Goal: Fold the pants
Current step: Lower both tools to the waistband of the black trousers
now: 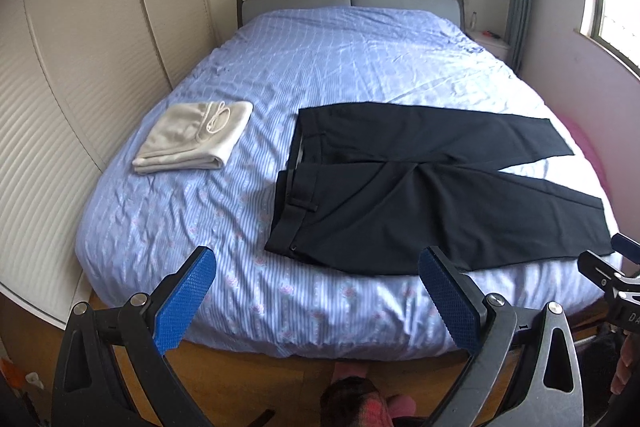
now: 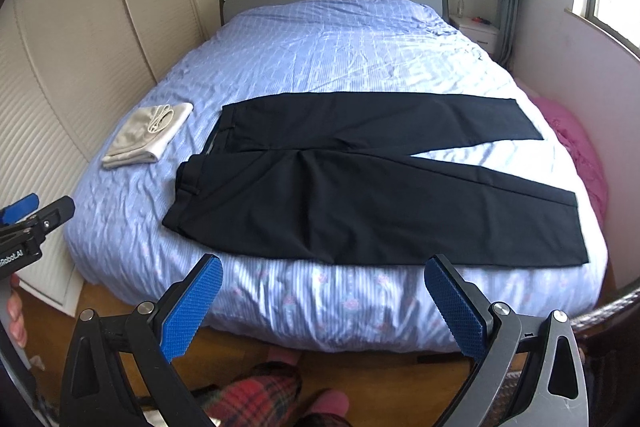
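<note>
The pants [image 2: 360, 179] lie spread flat on the bed [image 2: 320, 47], near its foot edge — waistband toward the wardrobe side, both legs running out toward the window side and splayed in a narrow V. A folded pale garment [image 1: 192, 137] sits on the bed just beyond the waistband, apart from the pants.

The left gripper [image 1: 318, 301] and right gripper [image 2: 324, 301] both hover off the foot of the bed over the floor, jaws spread wide and holding nothing. Neither touches the pants.

No fold looks started, so the first step is likely laying one leg over the other. To do that well, the near leg seems the one to take: left gripper pinching the near waistband corner, right gripper the near hem, both biting only the top leg's cloth and not the sheet. Lift just enough to clear the bed, carry both ends away from the foot edge together so the leg stays taut, and line hem on hem — the fabric looks smooth and could slide from a shallow pinch.
</note>
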Demonstrator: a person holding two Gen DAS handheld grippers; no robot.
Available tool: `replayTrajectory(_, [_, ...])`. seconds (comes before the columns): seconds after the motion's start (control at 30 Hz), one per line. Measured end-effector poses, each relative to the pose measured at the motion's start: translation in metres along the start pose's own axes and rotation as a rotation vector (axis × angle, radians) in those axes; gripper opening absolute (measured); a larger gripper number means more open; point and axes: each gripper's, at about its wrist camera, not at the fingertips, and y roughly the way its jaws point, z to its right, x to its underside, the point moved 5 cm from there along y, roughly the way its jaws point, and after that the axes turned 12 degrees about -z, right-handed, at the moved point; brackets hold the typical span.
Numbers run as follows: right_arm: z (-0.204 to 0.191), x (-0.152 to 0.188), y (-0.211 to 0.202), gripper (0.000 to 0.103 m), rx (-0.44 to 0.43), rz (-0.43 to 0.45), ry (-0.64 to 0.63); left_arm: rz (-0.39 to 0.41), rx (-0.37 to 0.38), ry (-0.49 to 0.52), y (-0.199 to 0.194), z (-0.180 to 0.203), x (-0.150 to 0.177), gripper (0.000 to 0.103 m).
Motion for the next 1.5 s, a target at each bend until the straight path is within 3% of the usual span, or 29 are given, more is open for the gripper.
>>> replayTrajectory(0.2, [-0.006, 0.003, 0.086, 0.101, 0.017, -0.043, 0.017, -0.058, -0.020, 0.010, 0.079, -0.002, -0.001, 0.102])
replayTrajectory(0.47, [-0.003, 0.005, 0.197, 0.091, 0.006, -0.129, 0.109, -0.205, 0.048, -0.092, 0.177, -0.013, 0.010, 0.094])
replayTrajectory(0.6, [0.003, 0.009, 0.230, 0.087, -0.010, -0.165, 0.190, -0.261, 0.084, -0.143, 0.212, -0.019, 0.012, 0.090])
replayTrajectory(0.97, [0.033, 0.017, 0.290, 0.070, -0.111, -0.273, 0.368, -0.411, 0.235, -0.286, 0.277, -0.020, 0.016, 0.082])
replayTrajectory(1.1, [0.035, 0.021, 0.303, 0.070, -0.197, -0.296, 0.420, -0.471, 0.303, -0.331, 0.301, -0.017, 0.019, 0.080])
replayTrajectory(1.23, [0.035, 0.022, 0.306, 0.070, -0.218, -0.290, 0.436, -0.495, 0.329, -0.374, 0.310, -0.017, 0.022, 0.080])
replayTrajectory(1.33, [0.040, 0.020, 0.310, 0.069, -0.232, -0.286, 0.452, -0.481, 0.334, -0.332, 0.310, -0.016, 0.015, 0.068])
replayTrajectory(1.43, [0.047, 0.006, 0.308, 0.063, -0.224, -0.250, 0.459, -0.464, 0.337, -0.308, 0.305, -0.017, -0.001, 0.044])
replayTrajectory(1.5, [0.054, -0.004, 0.304, 0.043, -0.187, -0.221, 0.464, -0.444, 0.328, -0.300, 0.300, -0.022, -0.013, 0.020])
